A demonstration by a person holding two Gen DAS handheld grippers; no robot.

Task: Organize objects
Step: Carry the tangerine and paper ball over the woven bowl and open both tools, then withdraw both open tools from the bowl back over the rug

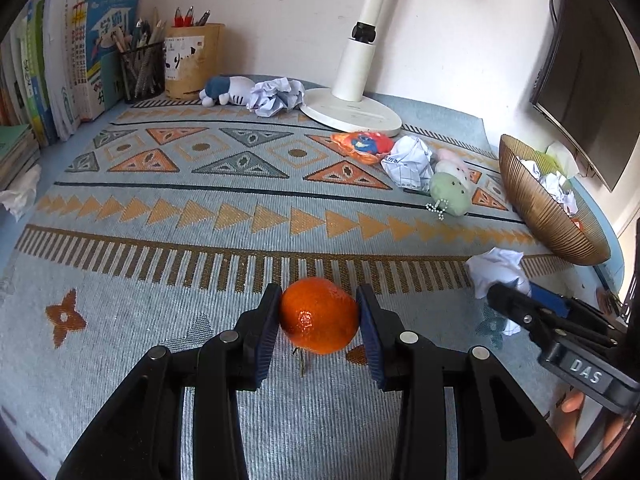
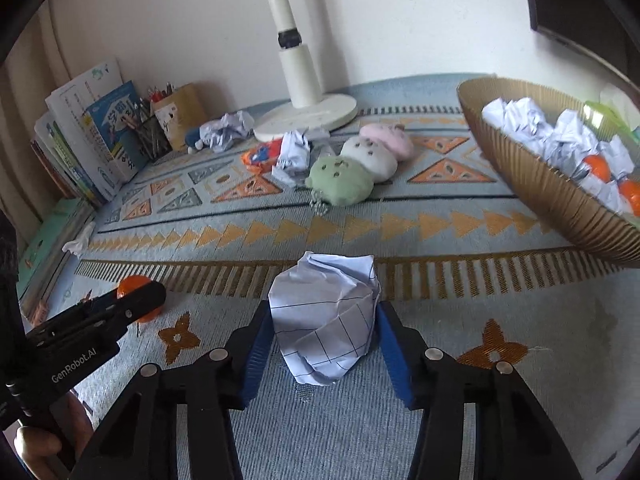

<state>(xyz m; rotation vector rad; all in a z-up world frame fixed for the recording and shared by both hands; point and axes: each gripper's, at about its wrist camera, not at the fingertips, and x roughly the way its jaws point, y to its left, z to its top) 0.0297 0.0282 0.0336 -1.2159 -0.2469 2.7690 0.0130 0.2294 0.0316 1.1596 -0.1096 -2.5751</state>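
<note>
My left gripper (image 1: 319, 312) is shut on an orange tangerine (image 1: 319, 321) and holds it just above the patterned cloth; its shadow shows below. My right gripper (image 2: 325, 320) is shut on a crumpled ball of lined white paper (image 2: 325, 320), also low over the cloth. The right gripper shows at the right of the left wrist view (image 1: 505, 298). The left gripper shows at the left of the right wrist view (image 2: 146, 298). A ribbed golden bowl (image 2: 536, 184) at the right holds several paper balls and tangerines.
A white lamp base (image 1: 352, 110) stands at the back. Paper balls (image 1: 408, 162), a snack packet (image 1: 362, 144), round plush toys (image 2: 340, 178) and a blue plush (image 1: 224, 90) lie on the cloth. Pen holders (image 1: 192, 60) and books (image 1: 60, 68) line the back left. A monitor (image 1: 580, 80) hangs at the right.
</note>
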